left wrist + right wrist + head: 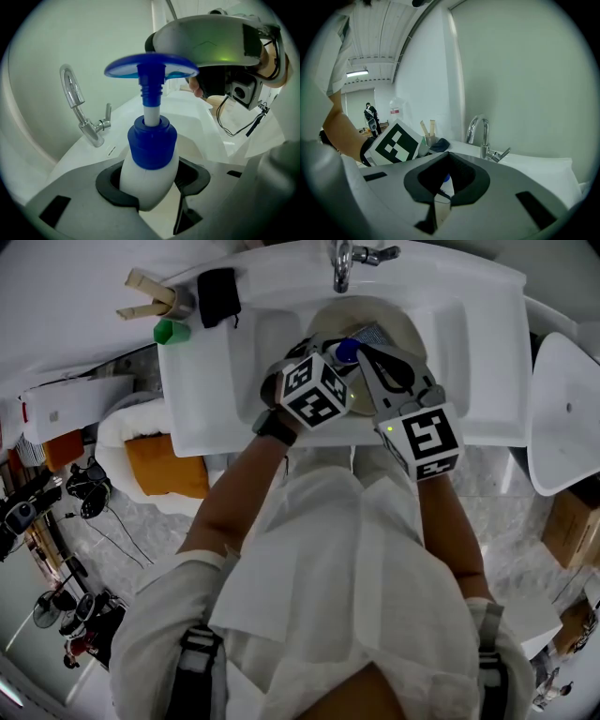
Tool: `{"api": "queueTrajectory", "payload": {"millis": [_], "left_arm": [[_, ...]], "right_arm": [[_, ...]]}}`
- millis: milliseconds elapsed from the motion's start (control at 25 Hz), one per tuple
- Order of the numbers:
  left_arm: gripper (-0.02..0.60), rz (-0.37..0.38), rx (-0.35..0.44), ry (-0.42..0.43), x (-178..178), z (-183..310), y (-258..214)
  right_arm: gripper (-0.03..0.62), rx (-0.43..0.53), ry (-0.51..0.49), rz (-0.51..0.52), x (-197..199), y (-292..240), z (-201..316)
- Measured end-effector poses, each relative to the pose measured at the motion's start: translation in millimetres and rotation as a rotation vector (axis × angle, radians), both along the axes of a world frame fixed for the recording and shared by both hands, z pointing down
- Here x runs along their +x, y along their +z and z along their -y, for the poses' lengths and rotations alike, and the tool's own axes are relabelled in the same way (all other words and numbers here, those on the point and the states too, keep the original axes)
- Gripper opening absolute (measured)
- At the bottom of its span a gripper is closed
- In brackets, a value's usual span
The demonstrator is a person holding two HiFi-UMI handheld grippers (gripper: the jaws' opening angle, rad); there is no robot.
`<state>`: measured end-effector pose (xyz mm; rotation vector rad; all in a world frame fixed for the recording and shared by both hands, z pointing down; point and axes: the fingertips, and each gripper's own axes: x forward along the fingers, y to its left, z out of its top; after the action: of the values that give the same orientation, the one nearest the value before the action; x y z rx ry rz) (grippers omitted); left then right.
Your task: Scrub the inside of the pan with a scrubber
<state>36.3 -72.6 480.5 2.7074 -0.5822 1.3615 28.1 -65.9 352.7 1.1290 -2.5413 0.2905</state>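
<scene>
Currently left gripper is clamped around a white pump bottle. Bottle is held roughly upright, long axis vertical, blue pump head on top. Right gripper is closed on nothing, jaws together, just above the pump head, over the sink. Pan cannot be made out clearly.
</scene>
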Motion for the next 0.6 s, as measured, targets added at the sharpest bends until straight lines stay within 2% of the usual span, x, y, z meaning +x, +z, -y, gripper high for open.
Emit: {"api": "queueTrajectory", "payload": {"millis": [200,440,600], "left_arm": [[0.221,-0.025,-0.001,-0.010,-2,4,-4],[0.221,-0.073,-0.003,-0.044,-11,13,-17],[0.222,-0.098,-0.011,-0.086,-28,19,-23]], "right_arm": [[0.008,-0.004,-0.017,0.004,-5,-6,2],[0.008,0.083,0.013,0.150,6,-50,11],[0.008,0.121,0.034,0.157,22,-62,19]]}}
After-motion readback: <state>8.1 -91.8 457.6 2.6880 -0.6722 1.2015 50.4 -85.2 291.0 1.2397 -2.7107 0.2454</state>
